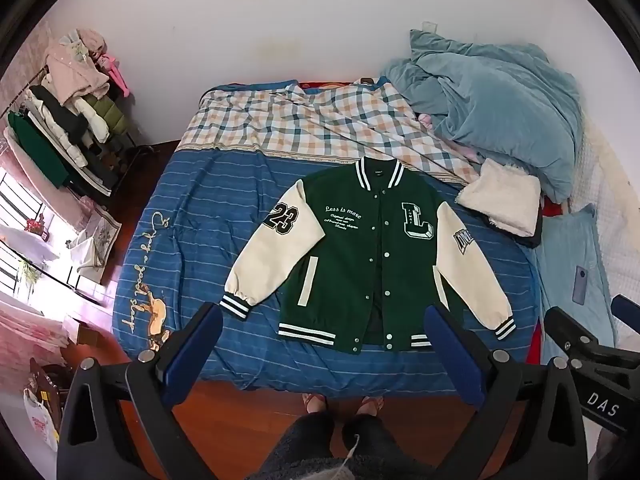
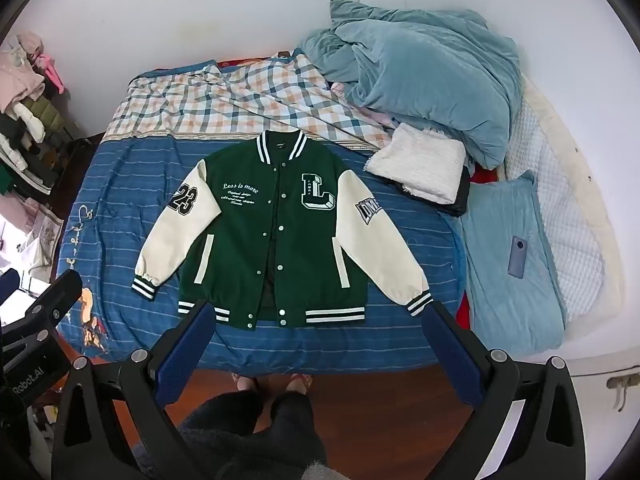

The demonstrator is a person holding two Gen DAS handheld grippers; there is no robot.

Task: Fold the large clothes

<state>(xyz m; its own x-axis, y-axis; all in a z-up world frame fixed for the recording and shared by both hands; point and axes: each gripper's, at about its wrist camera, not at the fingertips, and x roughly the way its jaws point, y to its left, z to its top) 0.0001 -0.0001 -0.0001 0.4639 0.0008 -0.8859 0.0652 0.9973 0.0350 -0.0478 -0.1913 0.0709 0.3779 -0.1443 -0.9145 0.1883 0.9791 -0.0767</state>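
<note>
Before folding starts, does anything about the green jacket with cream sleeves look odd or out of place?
The green varsity jacket with cream sleeves lies flat on the blue striped bedsheet, but its lower front gapes open, showing dark lining. Otherwise nothing stands out.

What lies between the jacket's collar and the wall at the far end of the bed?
In both views, only the checked quilt lies between the jacket collar and the wall. The blue duvet is heaped off to the right.

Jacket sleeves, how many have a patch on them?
2. The sleeve on the image left carries a "23" patch near the shoulder; the sleeve on the image right carries a lettered patch on the upper arm.
</note>
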